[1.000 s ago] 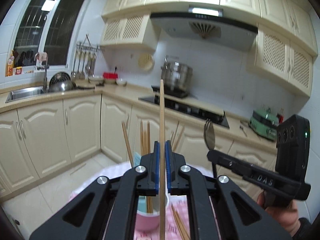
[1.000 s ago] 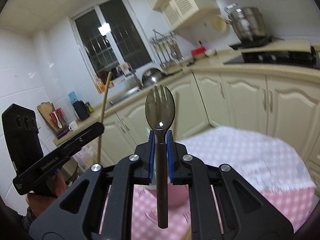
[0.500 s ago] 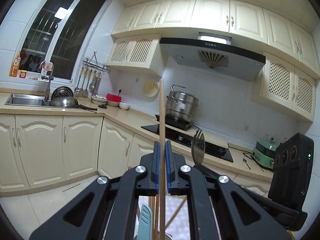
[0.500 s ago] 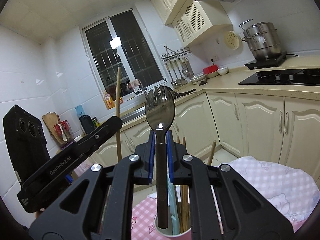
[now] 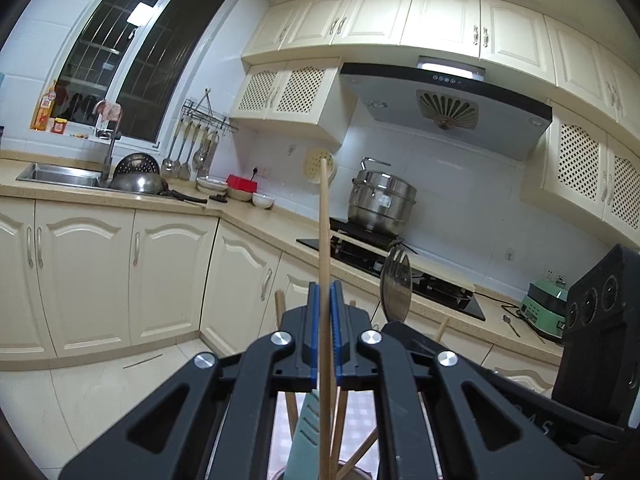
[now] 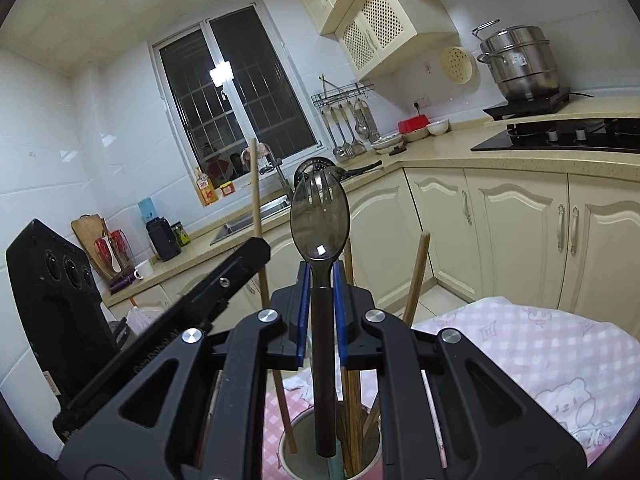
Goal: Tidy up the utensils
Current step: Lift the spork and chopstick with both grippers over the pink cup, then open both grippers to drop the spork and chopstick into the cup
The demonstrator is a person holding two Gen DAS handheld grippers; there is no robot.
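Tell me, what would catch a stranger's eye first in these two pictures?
Dead centre of the right wrist view, a dark spork stands upright, pinched in the right gripper, its handle end hanging over a cup of chopsticks on a pink checked tablecloth. In the left wrist view, the left gripper clamps a single wooden chopstick pointing straight up. Behind it, a steel steamer pot sits on the counter.
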